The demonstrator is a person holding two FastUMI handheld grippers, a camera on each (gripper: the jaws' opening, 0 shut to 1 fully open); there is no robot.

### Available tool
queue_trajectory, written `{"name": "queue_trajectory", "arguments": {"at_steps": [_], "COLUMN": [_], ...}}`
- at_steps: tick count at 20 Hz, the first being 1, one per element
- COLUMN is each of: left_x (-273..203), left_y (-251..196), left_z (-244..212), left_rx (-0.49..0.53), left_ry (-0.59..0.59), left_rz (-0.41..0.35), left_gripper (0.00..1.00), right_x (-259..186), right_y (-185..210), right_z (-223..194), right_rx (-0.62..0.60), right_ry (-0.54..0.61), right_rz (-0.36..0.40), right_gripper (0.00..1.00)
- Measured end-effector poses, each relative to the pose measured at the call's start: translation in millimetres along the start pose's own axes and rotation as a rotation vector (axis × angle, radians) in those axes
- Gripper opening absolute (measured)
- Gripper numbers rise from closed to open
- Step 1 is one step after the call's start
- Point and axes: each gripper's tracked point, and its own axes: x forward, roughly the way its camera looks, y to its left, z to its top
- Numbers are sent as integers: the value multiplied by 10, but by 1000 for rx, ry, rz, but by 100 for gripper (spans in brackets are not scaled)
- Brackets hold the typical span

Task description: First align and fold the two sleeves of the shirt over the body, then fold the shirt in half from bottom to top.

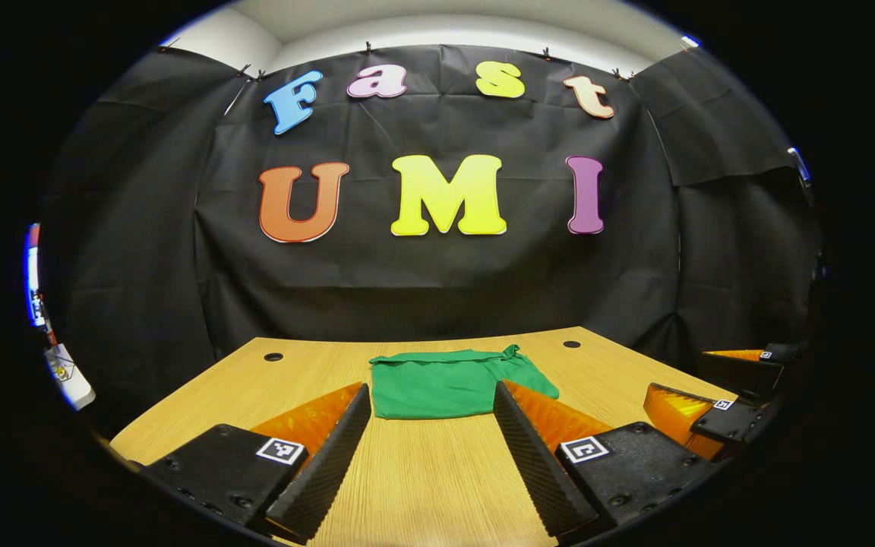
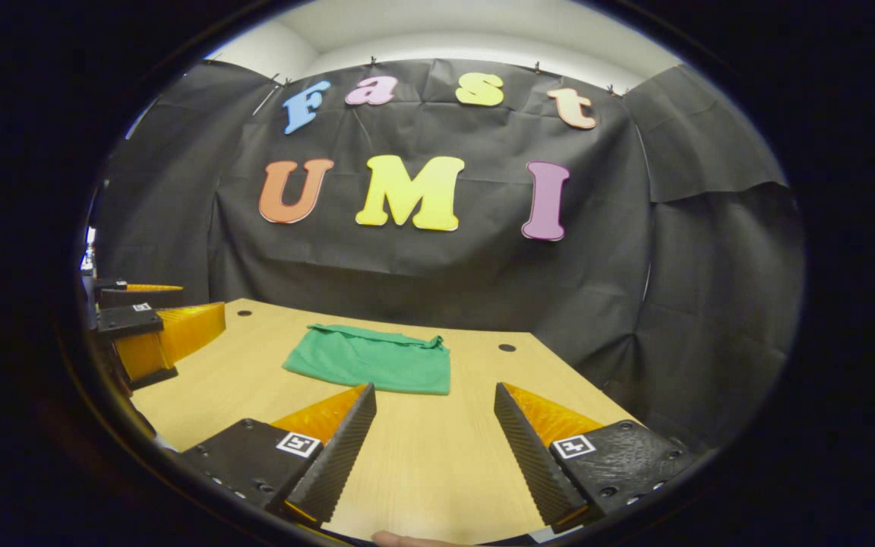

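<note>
**foldnoob:** Stuck judging this one. Green shirt [image 1: 445, 384] lying flat on the table [image 1: 422, 486], toward the far edge, between the two cable holes [image 1: 273, 356]. Looks like a compact rectangle, no sleeves hanging out to the sides. Done already, or not?

**tidy_hands:** Reads as folded, going by the shape: short, squared block, collar edge bunched along the far side. Can't count the layers from here though. One loose flap [image 1: 536, 380] spilling past the block at 4 o'clock in the left gripper view, so not perfectly squared.

**foldnoob:** And the grippers?

**tidy_hands:** Left gripper [image 1: 431, 386] spread wide, holding nothing, hovering on the near side with the shirt dead ahead at 12 o'clock. Right gripper [image 2: 434, 387] also spread wide and empty, shirt [image 2: 373, 361] at 11 o'clock, a bit farther off. Each visible in the other's view: right one [image 1: 711, 414] out at 3 o'clock, left one [image 2: 156, 334] at 9 o'clock. Both well clear of the cloth.

**foldnoob:** Tips for doing it well from here?

**tidy_hands:** Only if a touch-up is wanted: come in low and level, pinch just the stray flap's edge, not the layers under it, and lay it flush with the block's side. Slow release, otherwise the thin cloth drags and undoes the stack.
</note>
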Motion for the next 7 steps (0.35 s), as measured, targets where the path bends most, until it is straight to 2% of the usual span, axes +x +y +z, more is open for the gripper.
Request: {"name": "queue_trajectory", "arguments": {"at_steps": [3, 7], "left_x": [8, 26], "left_y": [-29, -98], "left_z": [1, -24], "left_rx": [-2, 1], "left_ry": [-8, -14], "left_rz": [3, 20], "left_gripper": [100, 100], "right_x": [-43, -59], "right_y": [-139, -324], "right_z": [40, -12], "right_rx": [4, 11], "right_ry": [-18, -21], "right_rz": [-15, 5], "right_gripper": [95, 96]}}
